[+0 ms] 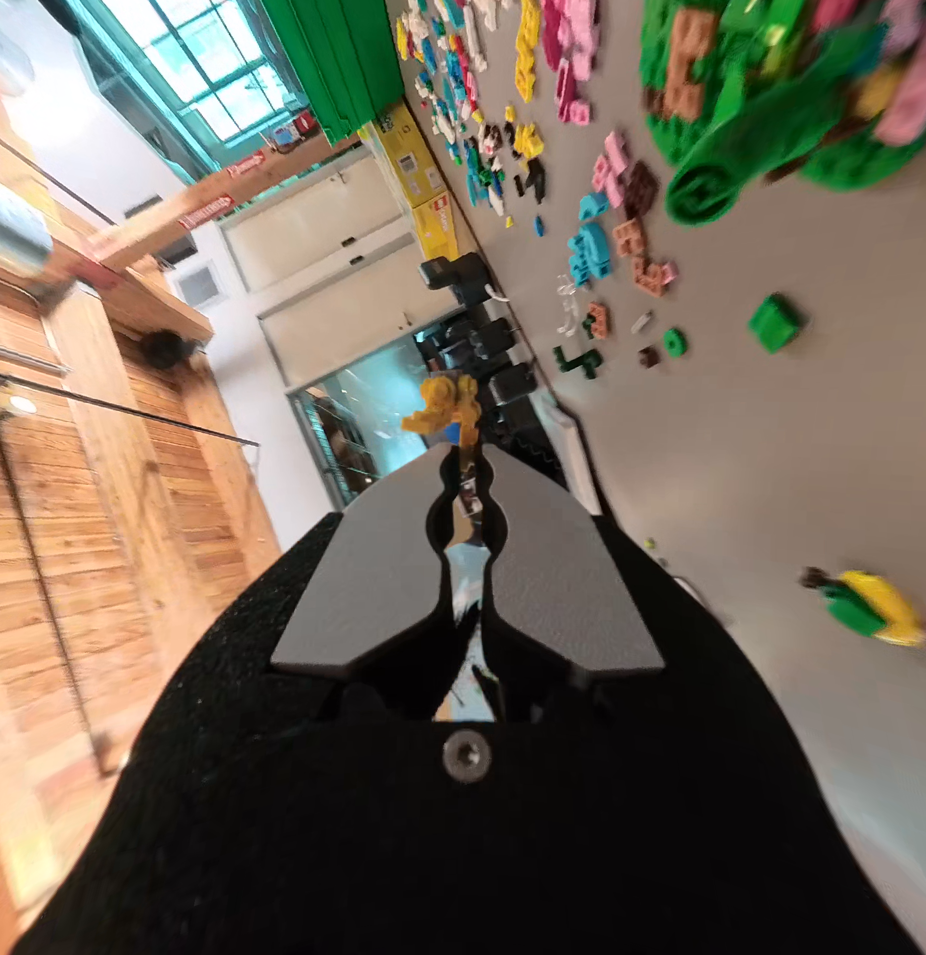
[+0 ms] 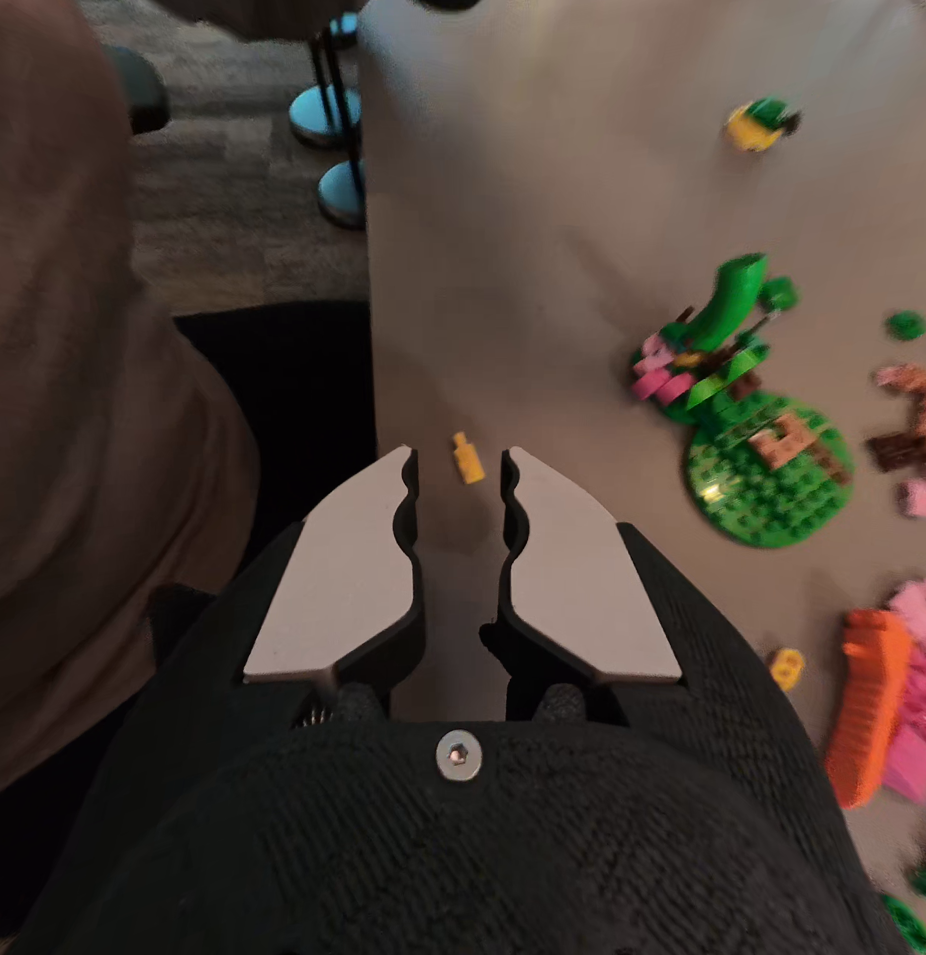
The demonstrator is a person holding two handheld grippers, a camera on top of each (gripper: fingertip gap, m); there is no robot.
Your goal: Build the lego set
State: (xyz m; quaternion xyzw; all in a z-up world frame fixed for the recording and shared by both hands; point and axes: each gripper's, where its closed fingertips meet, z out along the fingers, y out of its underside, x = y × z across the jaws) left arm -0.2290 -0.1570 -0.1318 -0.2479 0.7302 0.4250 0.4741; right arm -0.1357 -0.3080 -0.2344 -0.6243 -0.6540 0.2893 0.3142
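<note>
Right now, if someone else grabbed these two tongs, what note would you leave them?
Left tongs: shut on a small golden-yellow plant-like lego piece, lifted off the table.
Right tongs: open, poised over a small yellow peg-shaped lego piece lying on the grey table.
Done: a round green studded base with a green slide is partly built.
Left: grab the peg, join the pieces, add them.

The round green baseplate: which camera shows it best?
The right wrist view: the whole baseplate lies flat on the table, studs and brown pieces visible. The left wrist view catches only a blurred part of it at the top edge.
</note>
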